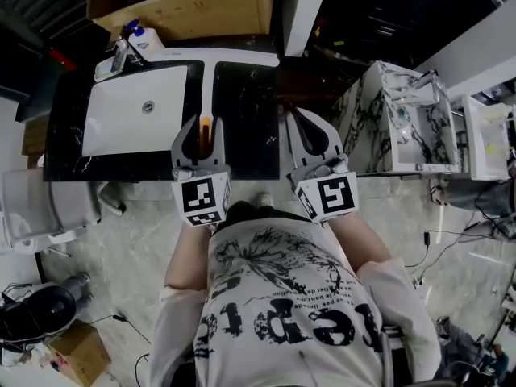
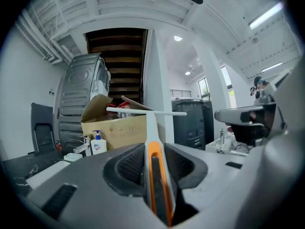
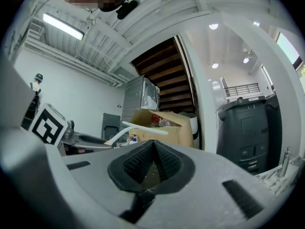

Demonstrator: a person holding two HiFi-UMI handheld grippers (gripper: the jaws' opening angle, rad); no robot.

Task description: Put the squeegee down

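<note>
The squeegee [image 1: 208,79] has an orange grip, a white shaft and a white cross blade. My left gripper [image 1: 206,124] is shut on its orange grip, and the blade points away from me over the black counter [image 1: 250,111]. In the left gripper view the squeegee [image 2: 151,128] stands straight out between the pads of the left gripper [image 2: 155,151]. My right gripper [image 1: 308,127] hangs to the right, level with the left one and over the counter's right edge. In its own view the right gripper [image 3: 152,147] is shut with nothing in it, and the squeegee blade [image 3: 143,128] shows to its left.
A white sink basin [image 1: 133,107] is set in the left of the counter, with a soap bottle [image 1: 139,35] behind it. A cardboard box [image 1: 185,6] stands at the back. A marble-patterned open cabinet [image 1: 395,119] is on the right. A dark bin [image 3: 248,128] stands ahead to the right.
</note>
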